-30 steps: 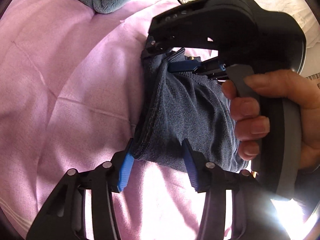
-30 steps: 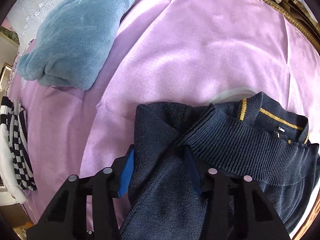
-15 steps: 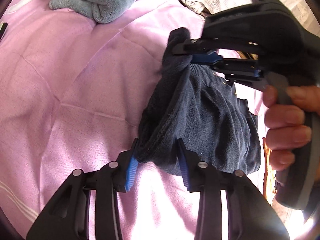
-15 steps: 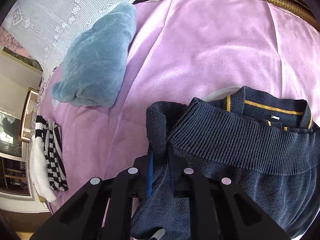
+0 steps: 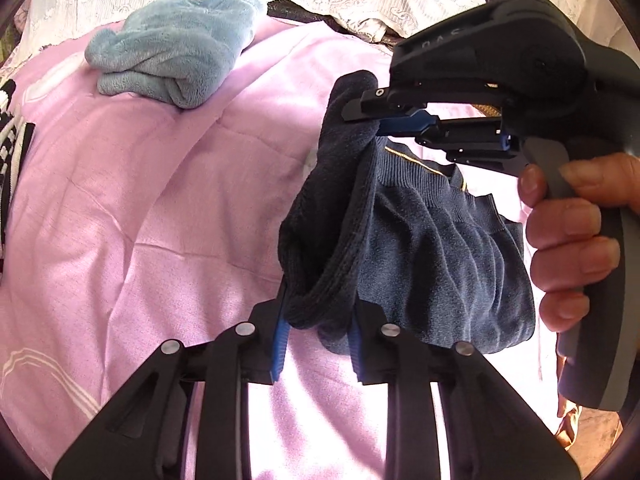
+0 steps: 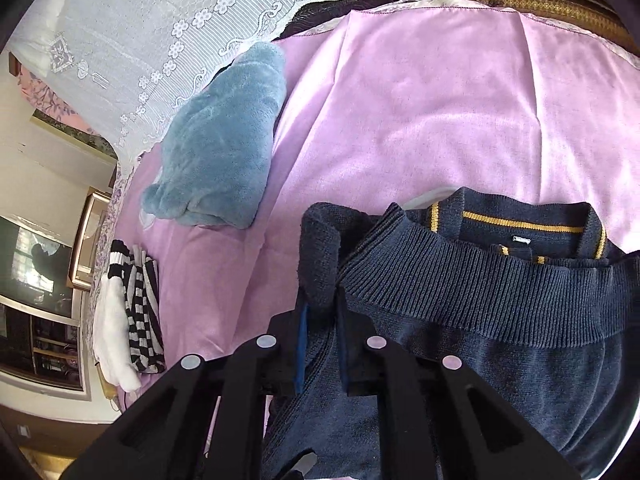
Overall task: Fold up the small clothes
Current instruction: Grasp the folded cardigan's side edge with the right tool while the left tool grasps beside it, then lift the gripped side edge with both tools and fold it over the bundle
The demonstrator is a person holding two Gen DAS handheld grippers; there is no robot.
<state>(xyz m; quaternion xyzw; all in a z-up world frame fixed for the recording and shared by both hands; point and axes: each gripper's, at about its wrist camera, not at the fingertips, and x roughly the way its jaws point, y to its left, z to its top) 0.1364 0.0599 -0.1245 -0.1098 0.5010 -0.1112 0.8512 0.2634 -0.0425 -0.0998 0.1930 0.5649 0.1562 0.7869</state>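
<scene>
Left wrist view: my left gripper is clenched on a thick rolled edge of the navy sweater, which hangs between its blue pads. Ahead of it and higher, my right gripper pinches another bunched corner of the same sweater, with my right hand squeezing its trigger. The garment sags between the two tongs, lifted off the pink bedspread.

Right wrist view: the right gripper is clamped on a dark fold, and the ribbed hem and yellow-striped collar of the navy sweater spread to its right (one collar label shows).

Counted: one navy sweater, two grippers. Beyond my tongs to the left lie one folded blue fleece and one black-and-white striped garment on the pink bedspread, with one white lace cloth farther back.
</scene>
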